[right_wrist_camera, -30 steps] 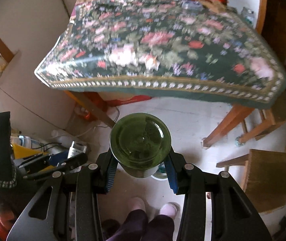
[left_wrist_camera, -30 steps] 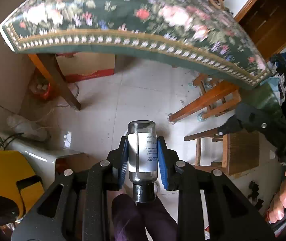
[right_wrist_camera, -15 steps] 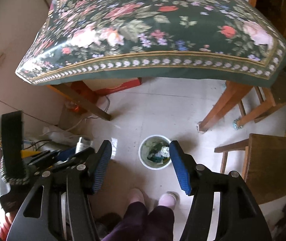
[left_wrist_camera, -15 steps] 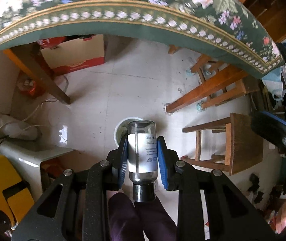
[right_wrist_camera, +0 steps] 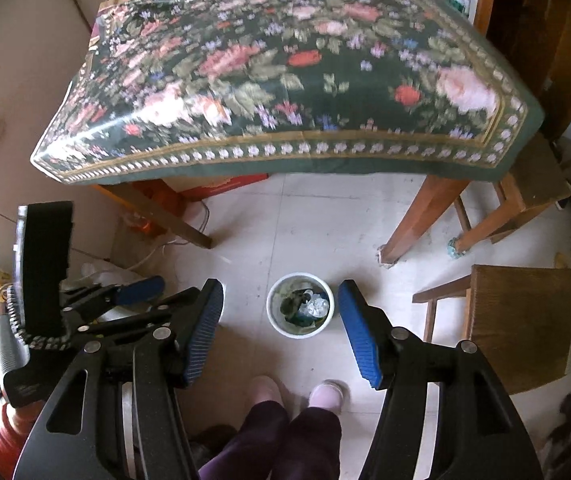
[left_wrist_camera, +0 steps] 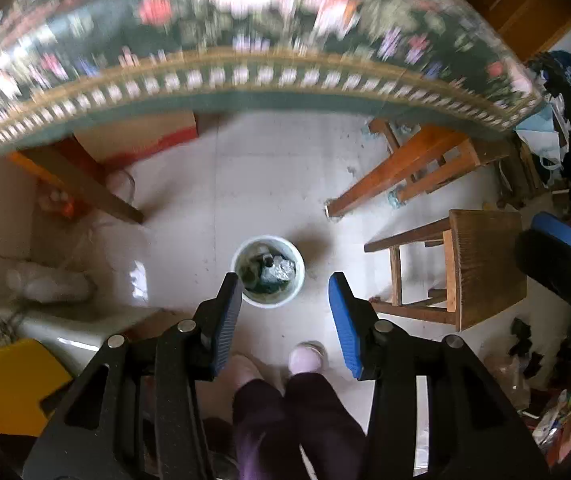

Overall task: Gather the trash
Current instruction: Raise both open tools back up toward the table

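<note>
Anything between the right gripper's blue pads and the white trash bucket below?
Nothing; the right wrist view shows only open air between the right gripper and white trash bucket.

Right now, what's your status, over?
Left gripper jaws just opened, empty. Right gripper open, empty. White bin below holds trash. Nothing blocking it.

Right tongs (right_wrist_camera: 281,328): blue pads spread apart, nothing between them, pointing steeply down at the floor.
Bin (right_wrist_camera: 300,310): small white pail on the pale tiles, seen in the gap between the pads, filled with trash.
Left tongs (right_wrist_camera: 141,294): low at left, blue pad showing.
Table (right_wrist_camera: 285,156): floral cloth, wooden legs.
Stool (right_wrist_camera: 521,320): wooden, right of bin.
Person's slippers (right_wrist_camera: 325,396): pink, near the bin.
</note>
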